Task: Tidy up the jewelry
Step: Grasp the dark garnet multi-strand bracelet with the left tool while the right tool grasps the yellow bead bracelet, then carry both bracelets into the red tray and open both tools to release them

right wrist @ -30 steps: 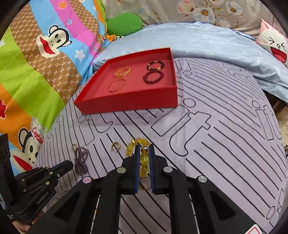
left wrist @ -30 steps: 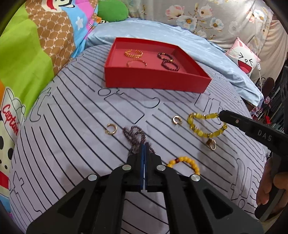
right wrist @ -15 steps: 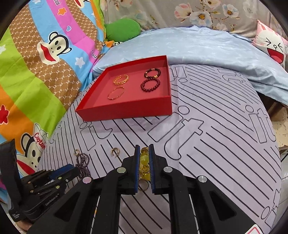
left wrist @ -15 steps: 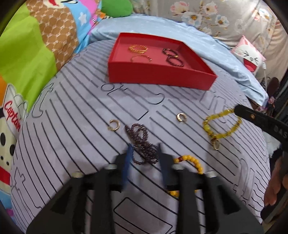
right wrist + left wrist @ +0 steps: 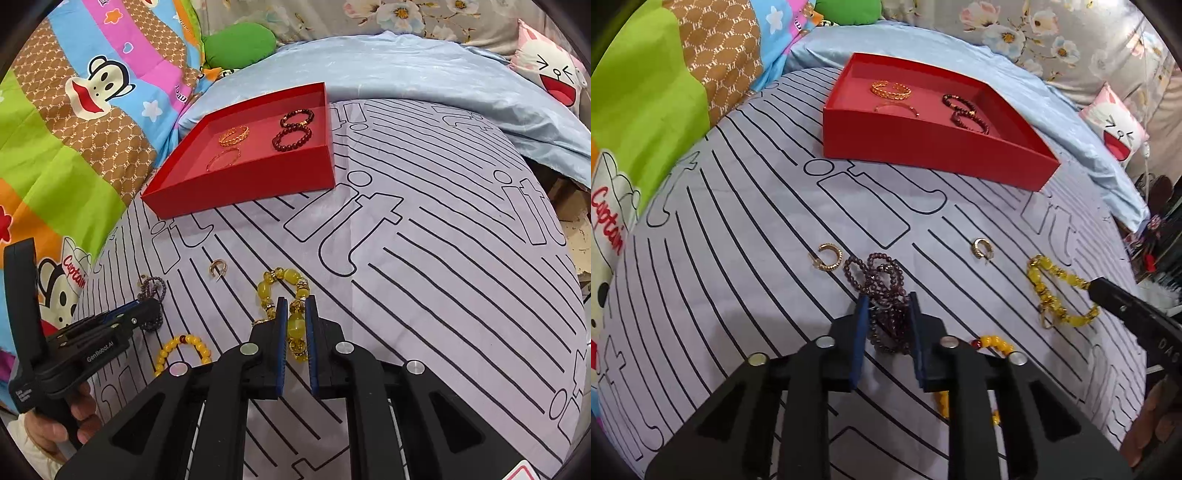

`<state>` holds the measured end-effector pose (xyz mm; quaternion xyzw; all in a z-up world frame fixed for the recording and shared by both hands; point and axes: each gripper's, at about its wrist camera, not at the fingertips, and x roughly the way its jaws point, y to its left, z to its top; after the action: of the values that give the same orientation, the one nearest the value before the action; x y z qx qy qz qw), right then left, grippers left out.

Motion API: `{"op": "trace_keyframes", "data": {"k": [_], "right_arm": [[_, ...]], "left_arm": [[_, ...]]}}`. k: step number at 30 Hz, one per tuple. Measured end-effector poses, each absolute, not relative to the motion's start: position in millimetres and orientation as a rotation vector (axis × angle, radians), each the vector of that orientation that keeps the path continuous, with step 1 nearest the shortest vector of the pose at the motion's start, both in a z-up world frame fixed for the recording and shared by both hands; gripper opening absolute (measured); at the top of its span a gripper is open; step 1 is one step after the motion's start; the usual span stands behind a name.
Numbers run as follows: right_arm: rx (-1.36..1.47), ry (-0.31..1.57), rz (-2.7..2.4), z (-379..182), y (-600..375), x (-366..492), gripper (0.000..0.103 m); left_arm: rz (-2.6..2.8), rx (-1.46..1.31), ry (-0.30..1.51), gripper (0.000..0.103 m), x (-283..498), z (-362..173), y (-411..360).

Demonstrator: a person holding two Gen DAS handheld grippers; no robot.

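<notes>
Left gripper [image 5: 886,314] just narrowing around dark bead strand [image 5: 882,295] on striped sheet [image 5: 738,277], right gripper [image 5: 295,321] clamped on yellow bracelet [image 5: 291,310], both likely readied for lifting toward red tray [image 5: 258,184] beyond.

1. My left gripper [image 5: 886,306]: the fingers cover the near coils of the dark purple bead strand [image 5: 877,273]; whether the pads press on it cannot be told.
2. Orange bead bracelet [image 5: 991,341]: most of the loop is hidden behind my left gripper's right finger.
3. My right gripper [image 5: 295,308]: its body hides the lower end of the yellow bead bracelet [image 5: 284,277].
4. My right hand [image 5: 1160,417]: cut off by the picture's right edge.
5. My left hand [image 5: 55,428]: only some fingers show under the handle.
6. Red tray [image 5: 923,147]: its near wall hides part of the floor.
7. Cartoon pillow [image 5: 554,74]: cropped by the lens rim.
</notes>
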<state>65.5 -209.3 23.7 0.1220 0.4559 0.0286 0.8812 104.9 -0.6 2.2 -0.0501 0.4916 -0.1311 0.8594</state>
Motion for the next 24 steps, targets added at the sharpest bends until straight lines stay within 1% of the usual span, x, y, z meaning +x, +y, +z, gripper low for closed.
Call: {"op": "trace_keyframes", "data": {"k": [4, 14, 24], "right_arm": [[0.261, 0.94, 0.075, 29, -207, 65, 0.009], [0.289, 0.863, 0.105, 66, -211, 66, 0.009], [0.25, 0.781, 0.124, 107, -207, 79, 0.009]], "left_arm": [[-0.303, -0.111, 1.019, 0.015, 102, 8, 0], [-0.357, -0.104, 0.985, 0.015, 99, 31, -7], [-0.407, -0.091, 0.947, 0.015, 107, 61, -14]]}}
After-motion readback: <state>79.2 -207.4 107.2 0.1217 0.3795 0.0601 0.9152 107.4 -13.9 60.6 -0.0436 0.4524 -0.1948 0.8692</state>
